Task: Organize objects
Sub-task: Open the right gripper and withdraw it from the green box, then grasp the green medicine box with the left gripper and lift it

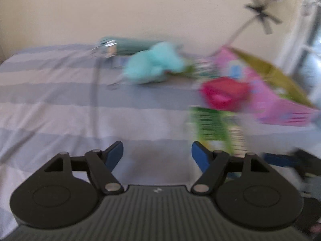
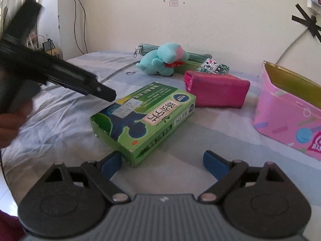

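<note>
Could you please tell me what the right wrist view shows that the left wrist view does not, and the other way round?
Only the right wrist view shows the patterned pouch sharply, the black cable hanging down the wall, and the left gripper from the side. Only the left wrist view shows the window frame at the far right. Both share the green box, the pink pouch, the teal plush elephant, the pink tin, and the open right gripper.

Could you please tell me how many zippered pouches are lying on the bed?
3: a magenta pouch behind the green box, a teal pouch by the wall behind the plush elephant, and a patterned pouch beside it. Others may be hidden.
</note>
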